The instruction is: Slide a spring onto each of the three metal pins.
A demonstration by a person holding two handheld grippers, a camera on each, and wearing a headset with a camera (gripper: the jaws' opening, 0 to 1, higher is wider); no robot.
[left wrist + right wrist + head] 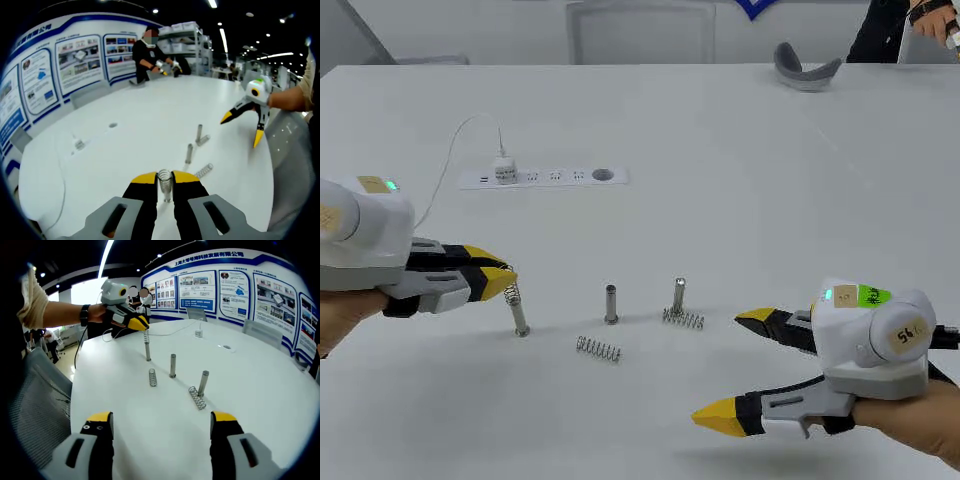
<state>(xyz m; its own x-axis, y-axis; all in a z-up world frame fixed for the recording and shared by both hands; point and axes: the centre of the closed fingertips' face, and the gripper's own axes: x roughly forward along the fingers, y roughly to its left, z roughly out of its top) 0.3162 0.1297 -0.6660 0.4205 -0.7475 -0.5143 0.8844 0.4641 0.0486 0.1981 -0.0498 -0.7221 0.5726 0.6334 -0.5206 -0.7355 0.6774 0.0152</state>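
White bench (740, 180) runs wide and bare past a white power strip (545, 178) to its far edge in the head view. Near the front, the yellow-tipped left tool (505, 283) pinches a small coiled wire spring (511, 294) atop the left short steel pin (520, 320). A loose spring (598, 349) lies before the middle steel pin (611, 304), a second loose spring (683, 319) beside the right steel pin (678, 296). The left gripper view shows jaws clamped on that spring. The right gripper view shows the yellow-tipped right tool (161, 416) gaping over bare bench.
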